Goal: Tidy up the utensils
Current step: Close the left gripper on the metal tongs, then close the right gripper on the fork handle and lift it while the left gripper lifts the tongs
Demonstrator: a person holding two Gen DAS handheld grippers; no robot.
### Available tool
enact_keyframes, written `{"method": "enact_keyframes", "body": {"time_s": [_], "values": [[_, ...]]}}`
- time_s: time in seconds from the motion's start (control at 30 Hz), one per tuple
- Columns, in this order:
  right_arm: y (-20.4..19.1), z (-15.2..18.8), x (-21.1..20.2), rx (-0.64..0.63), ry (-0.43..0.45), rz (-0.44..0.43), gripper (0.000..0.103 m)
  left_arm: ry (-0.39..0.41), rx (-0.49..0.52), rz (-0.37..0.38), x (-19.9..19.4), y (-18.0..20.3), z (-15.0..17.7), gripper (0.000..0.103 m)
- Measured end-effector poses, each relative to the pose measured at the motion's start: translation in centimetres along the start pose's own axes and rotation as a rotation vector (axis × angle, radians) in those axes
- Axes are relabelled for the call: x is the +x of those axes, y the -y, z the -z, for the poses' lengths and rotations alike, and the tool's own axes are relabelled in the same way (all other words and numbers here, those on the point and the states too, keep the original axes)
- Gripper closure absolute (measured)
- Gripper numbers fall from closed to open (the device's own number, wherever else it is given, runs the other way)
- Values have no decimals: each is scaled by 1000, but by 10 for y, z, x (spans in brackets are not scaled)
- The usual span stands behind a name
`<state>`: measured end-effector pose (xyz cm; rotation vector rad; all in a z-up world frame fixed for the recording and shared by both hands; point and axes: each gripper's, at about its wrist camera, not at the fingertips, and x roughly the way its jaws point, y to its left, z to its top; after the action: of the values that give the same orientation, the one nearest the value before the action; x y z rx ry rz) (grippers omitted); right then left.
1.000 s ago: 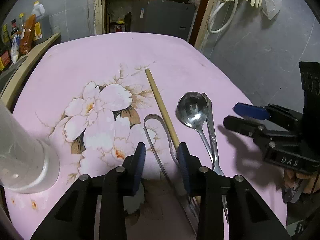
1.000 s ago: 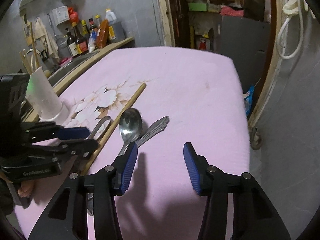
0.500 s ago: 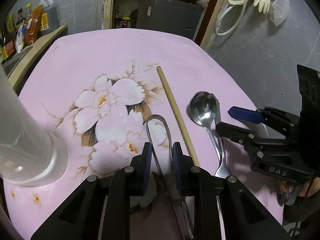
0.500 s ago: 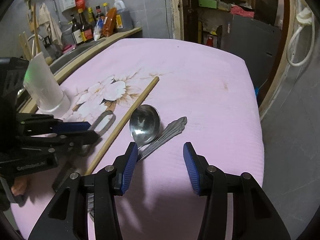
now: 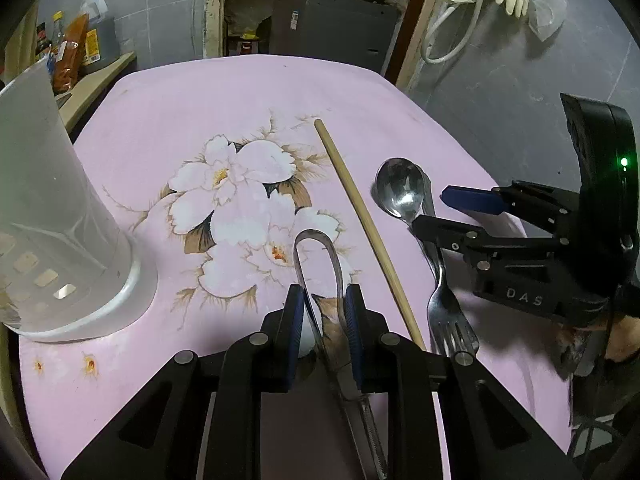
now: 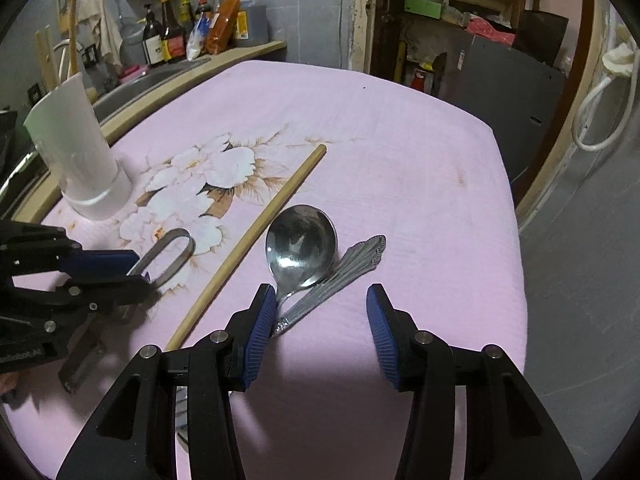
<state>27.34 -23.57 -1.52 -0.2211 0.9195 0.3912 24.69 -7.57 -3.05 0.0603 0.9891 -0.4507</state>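
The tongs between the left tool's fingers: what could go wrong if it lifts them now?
1. The left tool grips the tongs near their looped end, so the long arms may tip down and slip.
2. The wooden stick lies close beside the tongs and could be dragged.
3. The open right tool hovers over the spoon and fork, so both tools may collide.

A pair of looped steel tongs (image 5: 318, 264) lies flat near the front. Right of it, a long wooden stick (image 5: 368, 224) runs diagonally. Further right, a shiny steel spoon (image 5: 400, 192) overlaps a steel fork (image 5: 450, 320), tines nearest. A translucent white plastic holder (image 5: 52, 216) stands upright far left.
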Motion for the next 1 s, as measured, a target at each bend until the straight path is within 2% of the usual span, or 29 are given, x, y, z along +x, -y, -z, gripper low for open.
{"method": "enact_keyframes", "body": {"time_s": [0.37, 0.7, 1.0], "values": [[2, 15, -14, -62, -27, 36, 66, -53, 20, 9, 5, 2, -6, 83], [3, 9, -5, -17, -17, 44, 71, -89, 66, -24, 17, 10, -10, 82], [0, 9, -6, -6, -3, 43, 87, -67, -20, 7, 13, -4, -9, 86]]}}
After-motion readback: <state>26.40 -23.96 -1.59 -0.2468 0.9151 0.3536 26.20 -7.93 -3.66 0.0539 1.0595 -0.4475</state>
